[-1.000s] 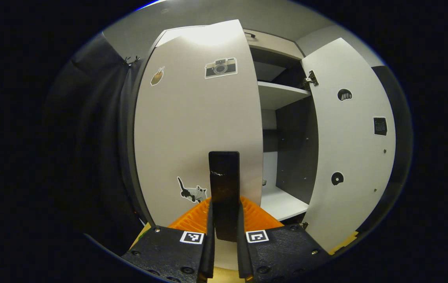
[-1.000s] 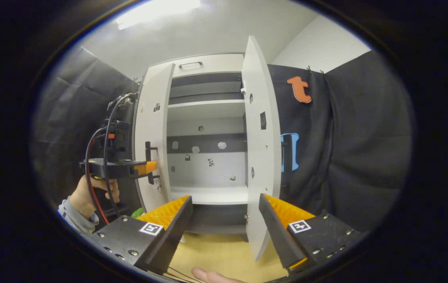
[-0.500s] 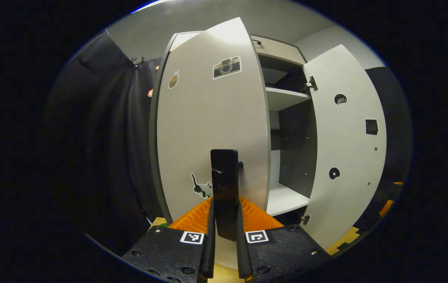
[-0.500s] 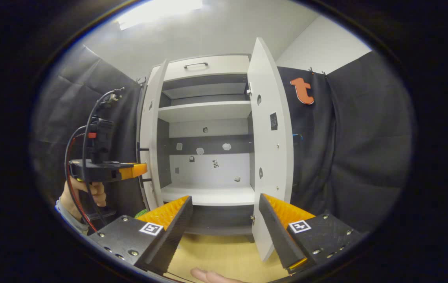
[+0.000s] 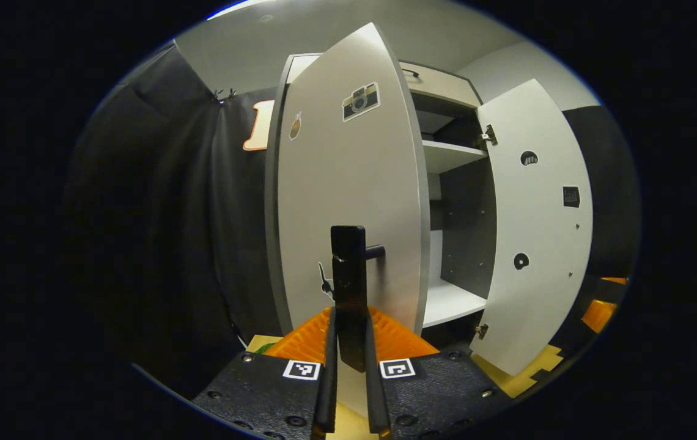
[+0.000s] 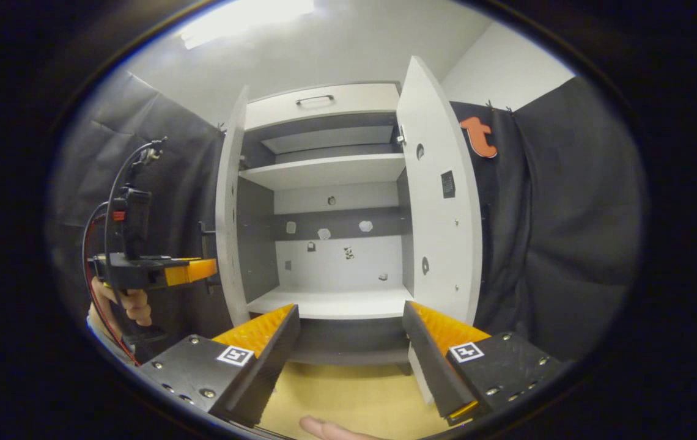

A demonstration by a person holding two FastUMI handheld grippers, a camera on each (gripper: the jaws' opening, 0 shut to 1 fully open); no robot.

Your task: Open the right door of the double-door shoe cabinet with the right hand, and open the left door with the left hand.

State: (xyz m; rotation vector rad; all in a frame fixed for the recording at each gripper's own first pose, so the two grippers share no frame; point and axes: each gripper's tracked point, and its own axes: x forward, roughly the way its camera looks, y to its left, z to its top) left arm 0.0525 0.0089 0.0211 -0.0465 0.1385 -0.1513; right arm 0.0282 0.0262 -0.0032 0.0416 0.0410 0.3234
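- In the left gripper view, the left gripper (image 5: 351,342) had its two fingers (image 5: 326,391) clenched on the dark vertical handle (image 5: 348,287) of the left door (image 5: 348,201); the bar stood upright between them and rose well above the fingertips.
- We noted that a short peg joined the handle to the door face just to the right of the bar.
- Ahead of those fingers, the left door stood swung out from the shoe cabinet (image 5: 446,156), with a camera sticker (image 5: 360,101) near its top.
- To the right of the fingers, the right door (image 5: 538,232) stood wide open, its inner face turned toward us.
- In the right gripper view, the right gripper (image 6: 351,345) was released: its fingers (image 6: 269,348) stood well apart with nothing between them.
- Straight ahead of them lay the open cabinet interior, with an upper shelf (image 6: 324,171) and a lower shelf (image 6: 333,302).
- The right door (image 6: 440,201) stood just beyond the right finger, not touching it.
- Far to the left of the fingers, we observed the left gripper (image 6: 192,271), held by a hand (image 6: 131,300), reaching the edge-on left door (image 6: 226,214).
- A fingertip showed at the bottom edge, below the fingers, over the wooden floor (image 6: 354,397).
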